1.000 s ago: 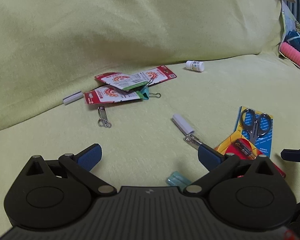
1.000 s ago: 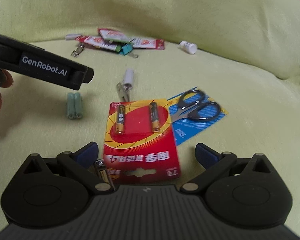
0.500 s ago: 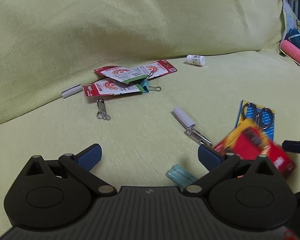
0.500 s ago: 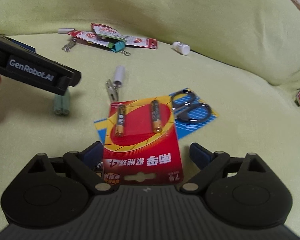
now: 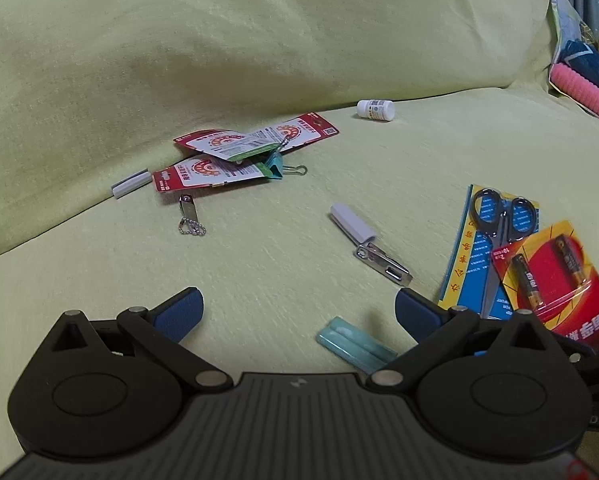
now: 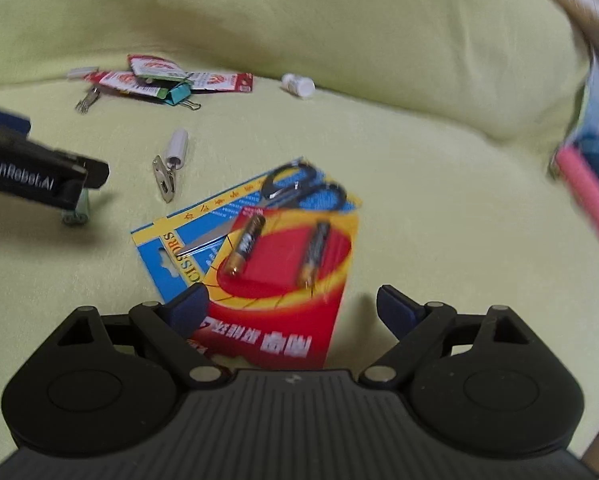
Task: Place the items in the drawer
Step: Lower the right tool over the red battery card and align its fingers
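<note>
Right wrist view: yellow-green sofa cushion (image 6: 399, 168) under scattered items. Scissors card (image 6: 235, 216) lies flat, battery pack (image 6: 283, 280) overlapping it, between the spread fingers of the right hand-held gripper (image 6: 293, 306), released. Left hand-held gripper (image 5: 299, 310) released above teal tubes (image 5: 353, 344).

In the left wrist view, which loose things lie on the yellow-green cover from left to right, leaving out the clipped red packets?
White strip → nail clipper with a ball chain → capped clip tool → scissors card → battery pack, which overlaps the scissors card.
</note>
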A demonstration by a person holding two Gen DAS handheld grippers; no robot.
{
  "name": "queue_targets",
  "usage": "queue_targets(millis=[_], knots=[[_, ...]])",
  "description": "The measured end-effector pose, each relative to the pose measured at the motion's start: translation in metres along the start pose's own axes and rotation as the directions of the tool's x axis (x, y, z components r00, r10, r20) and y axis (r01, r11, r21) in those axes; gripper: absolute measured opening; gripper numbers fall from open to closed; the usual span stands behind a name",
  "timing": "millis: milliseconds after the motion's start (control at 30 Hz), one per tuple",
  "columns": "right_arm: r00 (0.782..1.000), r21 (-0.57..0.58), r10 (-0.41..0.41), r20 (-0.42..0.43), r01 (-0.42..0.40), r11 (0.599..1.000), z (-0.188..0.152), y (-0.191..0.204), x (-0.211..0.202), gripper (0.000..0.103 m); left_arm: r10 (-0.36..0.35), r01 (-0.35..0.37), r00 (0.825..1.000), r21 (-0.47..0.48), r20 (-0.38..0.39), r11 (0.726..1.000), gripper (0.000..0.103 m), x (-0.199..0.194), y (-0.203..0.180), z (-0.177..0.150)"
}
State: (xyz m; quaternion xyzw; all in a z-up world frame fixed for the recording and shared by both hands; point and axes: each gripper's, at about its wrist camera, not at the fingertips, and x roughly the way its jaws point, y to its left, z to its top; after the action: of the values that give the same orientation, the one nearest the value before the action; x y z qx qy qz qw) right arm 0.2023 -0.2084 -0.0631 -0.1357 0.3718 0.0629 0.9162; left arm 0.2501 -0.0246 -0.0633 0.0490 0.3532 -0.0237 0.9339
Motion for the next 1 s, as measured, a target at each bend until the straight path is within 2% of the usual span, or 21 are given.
queue_targets(millis=[67, 267, 467, 533, 600, 633, 667, 700, 733, 833, 933, 1000], knots=[[1.000, -0.005, 0.006, 0.005, -0.006, 1.000, -0.001, 0.003, 0.000, 0.090, 0.002, -0.002, 1.000, -0.001, -0.002, 1.000, 0.102, 0.000, 0.000, 0.000], [0.999, -0.135, -0.001, 0.050, 0.007, 0.991, -0.002, 0.027, -0.005, 0.090, 0.007, -0.007, 1.000, 0.012, -0.008, 1.000, 0.102, 0.002, -0.002, -0.001], [0.999, -0.118, 0.027, 0.029, -0.023, 0.993, 0.000, 0.023, 0.000, 0.090, 0.001, -0.001, 1.000, 0.027, -0.011, 1.000, 0.102, 0.003, -0.006, -0.002], [0.998, -0.089, 0.054, 0.023, -0.052, 0.995, 0.001, 0.019, 0.000, 0.084, 0.002, -0.001, 1.000, 0.028, -0.011, 1.000, 0.102, 0.004, -0.007, -0.002], [0.998, -0.076, 0.055, 0.031, -0.053, 0.996, 0.003, 0.017, -0.002, 0.072, 0.002, -0.002, 1.000, 0.028, -0.012, 1.000, 0.102, 0.004, -0.007, -0.002], [0.998, -0.069, 0.056, 0.035, -0.053, 0.996, 0.003, 0.016, -0.003, 0.062, 0.002, -0.002, 1.000, 0.028, -0.012, 1.000, 0.102, 0.004, -0.007, -0.002], [0.998, -0.061, 0.057, 0.038, -0.055, 0.997, 0.004, 0.014, -0.004, 0.047, 0.002, -0.002, 1.000, 0.028, -0.013, 1.000, 0.102, 0.004, -0.006, -0.002], [0.997, -0.046, 0.064, 0.041, -0.062, 0.997, 0.006, 0.011, -0.004, 0.043, 0.003, -0.002, 1.000, 0.029, -0.013, 1.000, 0.102, 0.004, -0.006, -0.002], [0.997, -0.033, 0.066, 0.044, -0.065, 0.997, 0.007, 0.008, -0.005, 0.043, 0.003, -0.002, 1.000, 0.029, -0.013, 1.000, 0.102, 0.004, -0.007, -0.002], [0.999, -0.051, 0.007, 0.051, -0.004, 0.999, 0.005, 0.007, -0.002, 0.044, 0.000, 0.000, 1.000, 0.033, -0.014, 0.999, 0.102, 0.004, -0.008, -0.002], [0.997, -0.053, -0.040, 0.067, 0.043, 0.998, 0.005, 0.004, -0.003, 0.047, -0.001, 0.002, 1.000, 0.035, -0.015, 0.999, 0.102, 0.005, -0.009, -0.002], [0.995, -0.051, -0.056, 0.085, 0.060, 0.997, 0.006, 0.002, -0.004, 0.053, -0.001, 0.001, 1.000, 0.037, -0.015, 0.999, 0.102, 0.005, -0.009, -0.002]])
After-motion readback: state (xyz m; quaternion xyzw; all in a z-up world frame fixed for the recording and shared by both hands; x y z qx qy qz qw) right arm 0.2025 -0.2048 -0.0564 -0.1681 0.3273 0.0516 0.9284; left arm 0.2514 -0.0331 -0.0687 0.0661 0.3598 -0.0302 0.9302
